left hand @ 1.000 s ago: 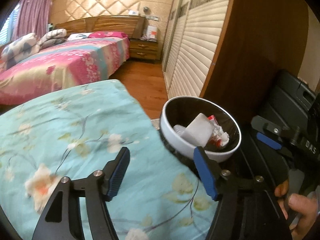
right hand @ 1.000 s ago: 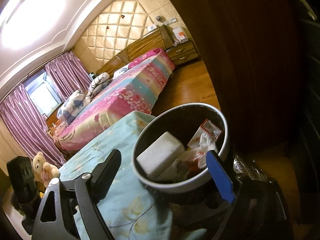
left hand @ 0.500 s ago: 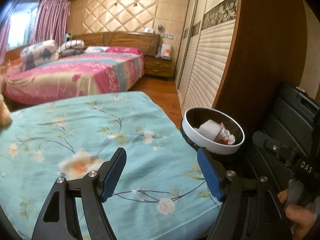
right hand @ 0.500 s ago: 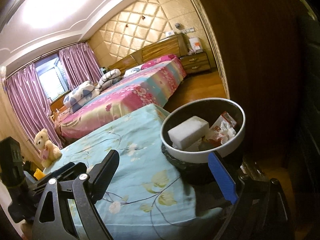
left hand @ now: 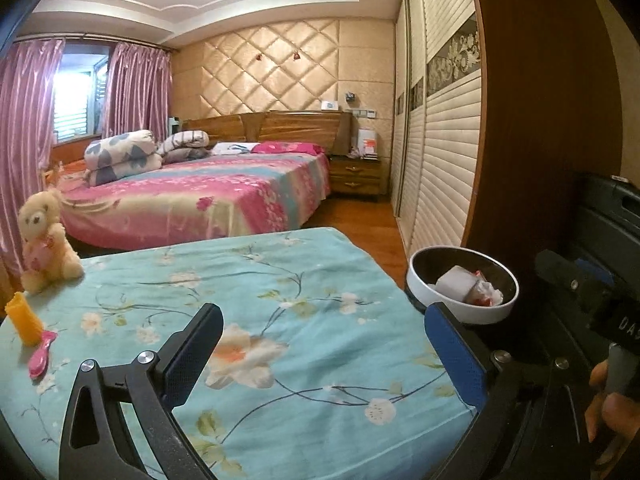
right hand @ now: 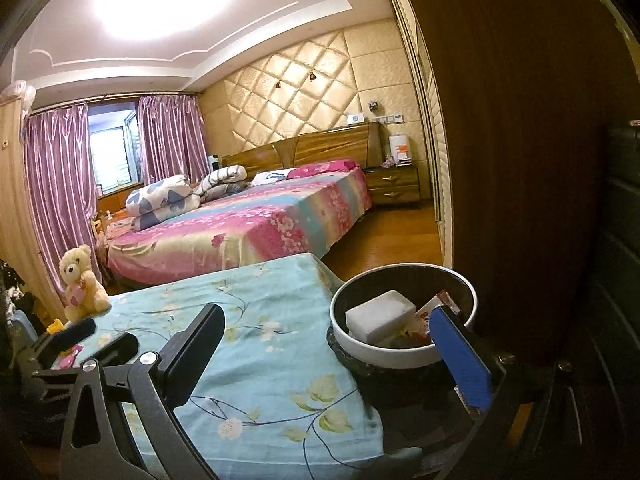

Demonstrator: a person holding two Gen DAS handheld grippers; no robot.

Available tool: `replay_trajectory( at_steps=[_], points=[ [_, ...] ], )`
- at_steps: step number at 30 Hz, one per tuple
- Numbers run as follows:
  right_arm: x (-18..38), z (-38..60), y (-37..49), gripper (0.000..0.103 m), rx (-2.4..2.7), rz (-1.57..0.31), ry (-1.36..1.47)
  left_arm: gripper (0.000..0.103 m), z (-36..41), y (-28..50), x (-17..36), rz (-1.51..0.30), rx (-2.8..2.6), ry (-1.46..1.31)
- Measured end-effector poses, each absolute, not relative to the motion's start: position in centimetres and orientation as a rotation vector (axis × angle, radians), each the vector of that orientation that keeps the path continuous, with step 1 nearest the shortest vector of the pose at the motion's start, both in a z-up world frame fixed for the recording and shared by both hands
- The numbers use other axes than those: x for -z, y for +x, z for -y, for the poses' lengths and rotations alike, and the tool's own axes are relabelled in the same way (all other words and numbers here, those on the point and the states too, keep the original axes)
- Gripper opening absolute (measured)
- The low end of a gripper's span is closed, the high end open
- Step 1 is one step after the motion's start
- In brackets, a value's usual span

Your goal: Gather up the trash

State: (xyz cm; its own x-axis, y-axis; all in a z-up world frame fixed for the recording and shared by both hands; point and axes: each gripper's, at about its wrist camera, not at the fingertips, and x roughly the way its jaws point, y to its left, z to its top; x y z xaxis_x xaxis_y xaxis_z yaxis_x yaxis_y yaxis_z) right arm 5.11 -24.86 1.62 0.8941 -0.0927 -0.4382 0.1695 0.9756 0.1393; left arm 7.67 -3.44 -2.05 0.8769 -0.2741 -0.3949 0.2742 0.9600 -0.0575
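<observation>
A white-rimmed bin (left hand: pixel 460 317) stands past the right edge of a table with a teal flowered cloth (left hand: pixel 280 280). In it lie a white block (right hand: pixel 380 316) and a crumpled red-and-white wrapper (left hand: pixel 486 294). My left gripper (left hand: pixel 324 356) hovers over the cloth, left of the bin and short of it. Its jaws are opening, with nothing between them. My right gripper (right hand: pixel 326 352) is also opening and holds nothing. Its blue right finger (right hand: pixel 460 356) overlaps the bin's (right hand: pixel 384 354) near rim in the right wrist view.
A teddy bear (left hand: pixel 44 240), an orange cup (left hand: pixel 22 320) and a pink spoon-like item (left hand: pixel 40 356) sit at the cloth's far left. A dark wooden panel (left hand: pixel 540 120) rises behind the bin. A pink bed (left hand: pixel 200 200) and wood floor lie beyond.
Both grippers have pulled back from the bin, which now looks smaller and further off. Their jaws have spread wider. The teddy bear and the cloth's left side have come into view.
</observation>
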Motion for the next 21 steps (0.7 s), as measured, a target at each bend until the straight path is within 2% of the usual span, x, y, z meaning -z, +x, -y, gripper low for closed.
replay_trajectory(
  at_steps=[21],
  points=[
    [-0.2,23.4,4.8,0.103,0.132,-0.448,0.128,0.102,3.3,7.1,3.0,-0.362,0.218,0.022]
  ],
)
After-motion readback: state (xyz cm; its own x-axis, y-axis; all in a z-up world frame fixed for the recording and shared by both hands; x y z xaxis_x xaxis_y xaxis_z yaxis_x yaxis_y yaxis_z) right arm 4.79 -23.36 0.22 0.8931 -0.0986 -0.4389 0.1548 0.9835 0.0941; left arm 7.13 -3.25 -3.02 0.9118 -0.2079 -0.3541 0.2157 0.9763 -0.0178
